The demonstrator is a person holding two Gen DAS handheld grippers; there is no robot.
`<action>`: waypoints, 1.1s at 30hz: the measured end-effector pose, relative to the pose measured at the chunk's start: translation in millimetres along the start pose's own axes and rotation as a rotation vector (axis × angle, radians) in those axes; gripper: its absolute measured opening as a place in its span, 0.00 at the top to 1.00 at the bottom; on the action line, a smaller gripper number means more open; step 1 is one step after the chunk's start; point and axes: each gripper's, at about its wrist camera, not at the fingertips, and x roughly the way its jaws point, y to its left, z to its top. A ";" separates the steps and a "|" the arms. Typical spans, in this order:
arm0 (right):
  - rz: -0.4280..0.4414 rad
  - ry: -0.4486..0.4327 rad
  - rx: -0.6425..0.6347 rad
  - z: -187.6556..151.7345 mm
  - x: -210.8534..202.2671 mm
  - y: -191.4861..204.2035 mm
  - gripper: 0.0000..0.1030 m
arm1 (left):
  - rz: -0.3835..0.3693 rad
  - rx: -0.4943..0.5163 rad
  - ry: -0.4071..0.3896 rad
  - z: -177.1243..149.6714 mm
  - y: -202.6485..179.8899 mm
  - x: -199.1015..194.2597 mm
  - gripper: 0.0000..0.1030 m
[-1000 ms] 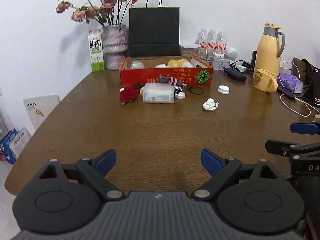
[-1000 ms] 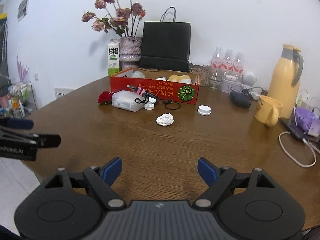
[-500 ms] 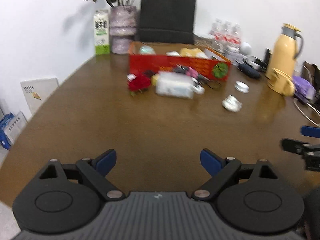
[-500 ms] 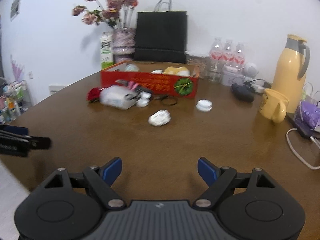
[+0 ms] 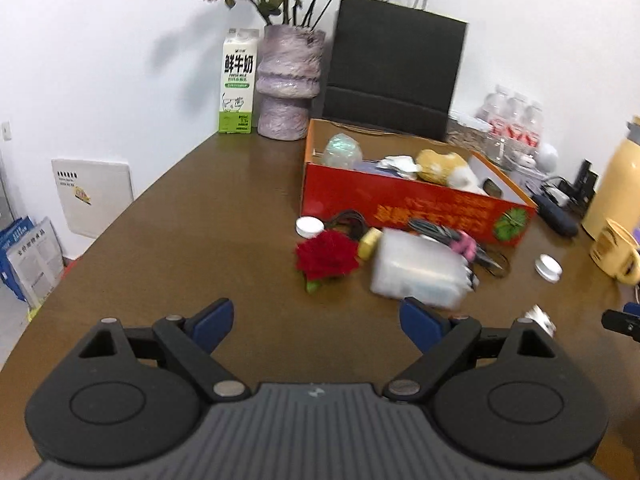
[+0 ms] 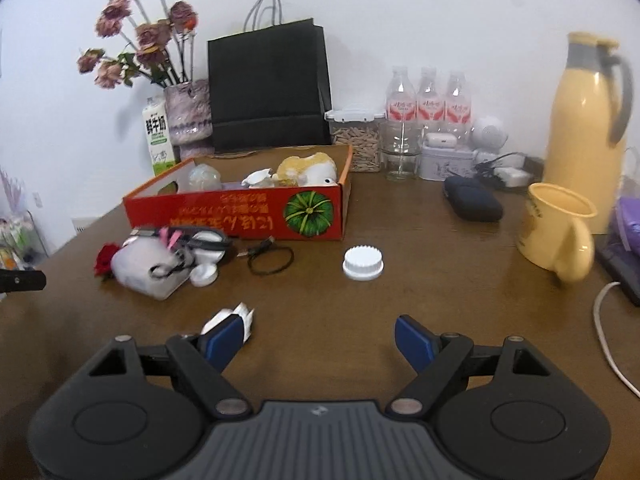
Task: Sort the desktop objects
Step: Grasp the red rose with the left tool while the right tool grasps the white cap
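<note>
Both hand-held grippers hang above the brown table [image 5: 168, 240] with nothing between their fingers. The left hand-held gripper [image 5: 316, 320] has its jaws spread wide over bare wood at the near edge, and just beyond it lies the rose [image 5: 326, 259], with a white cap [image 5: 309, 226] behind it. To the rose's right sits the clear plastic case [image 5: 418, 274], blurred, with a tangle of cables and something pink [image 5: 464, 245] draped over its far side. The right hand-held gripper [image 6: 320, 338] is wide open too, and the crumpled paper [image 6: 232, 317] lies on the table just at its left finger; whether they touch, I cannot tell. Ahead of it a ridged white lid [image 6: 363, 263] sits alone, well apart from the paper. A black cable loop [image 6: 270, 261] lies between that lid and the case [image 6: 150, 268]. Behind all this stands the red box [image 6: 240, 216], open-topped, holding a plush toy [image 6: 306, 167] and other bits. Toward the table's far edge stand the vase [image 5: 289, 82], milk carton [image 5: 237, 86] and black bag [image 6: 268, 88]. At the right edge, a yellow mug [image 6: 558, 232] and a thermos [image 6: 584, 120].
</note>
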 end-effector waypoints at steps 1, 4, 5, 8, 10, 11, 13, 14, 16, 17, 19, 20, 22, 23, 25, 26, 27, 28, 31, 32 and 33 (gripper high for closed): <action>0.007 0.004 0.004 4.8 8.6 -6.2 0.20 | -0.004 -0.005 0.009 4.2 2.6 10.2 0.11; 0.013 0.023 -0.015 16.7 34.6 -18.2 0.22 | -0.016 0.004 0.023 12.4 5.0 36.1 0.11; 0.018 0.028 -0.026 19.7 42.3 -20.2 0.22 | -0.003 -0.005 0.019 14.5 5.7 43.9 0.11; 0.073 0.031 -0.066 27.2 65.9 -29.0 0.23 | -0.049 -0.006 0.024 19.4 7.4 63.5 0.12; 0.133 0.038 -0.054 32.7 82.2 -43.1 0.24 | -0.078 0.006 0.033 24.1 6.5 77.4 0.14; 0.136 0.051 -0.048 35.4 88.7 -47.3 0.26 | -0.077 0.014 0.037 26.7 6.1 84.7 0.14; 0.111 0.074 -0.065 40.1 103.7 -51.5 0.29 | -0.071 0.018 0.049 30.9 5.9 98.4 0.15; 0.092 0.086 -0.073 42.4 111.6 -52.7 0.30 | -0.069 0.004 0.062 33.2 7.1 105.6 0.17; 0.081 0.098 -0.081 44.7 121.6 -52.8 0.36 | -0.079 -0.012 0.074 35.9 8.2 115.0 0.19; 0.089 0.099 -0.095 45.3 125.7 -52.1 0.37 | -0.080 -0.013 0.078 36.4 7.5 118.9 0.21; 0.094 0.093 -0.115 45.9 132.3 -49.5 0.40 | -0.075 -0.015 0.079 36.1 7.7 123.3 0.21; 0.095 0.093 -0.116 46.0 135.8 -50.1 0.42 | -0.072 -0.019 0.082 35.3 6.9 125.8 0.22; 0.078 0.083 -0.092 44.6 141.1 -49.1 0.50 | -0.058 -0.004 0.073 35.6 3.0 127.6 0.27; 0.066 0.079 -0.088 44.5 141.5 -48.0 0.56 | -0.053 -0.003 0.076 36.0 2.0 128.0 0.37; 0.062 0.076 -0.074 43.7 139.6 -44.8 0.62 | -0.050 -0.013 0.071 35.4 2.5 125.9 0.48; 0.070 0.075 -0.066 42.8 137.6 -43.6 0.62 | -0.052 -0.017 0.071 34.9 2.5 124.5 0.53; 0.075 0.075 -0.065 41.8 135.8 -40.6 0.62 | -0.053 -0.020 0.064 34.2 2.4 121.7 0.57; 0.077 0.076 -0.062 41.0 133.5 -37.7 0.62 | -0.053 -0.026 0.059 33.8 2.2 118.6 0.57; 0.083 0.065 -0.035 36.0 119.8 -26.6 0.62 | -0.046 -0.048 0.055 31.9 2.6 107.3 0.61; 0.081 0.054 -0.031 34.4 113.3 -22.2 0.62 | -0.047 -0.053 0.051 30.1 3.2 101.5 0.62; 0.083 0.038 -0.029 31.8 104.5 -16.7 0.62 | -0.048 -0.057 0.050 29.0 4.0 96.4 0.63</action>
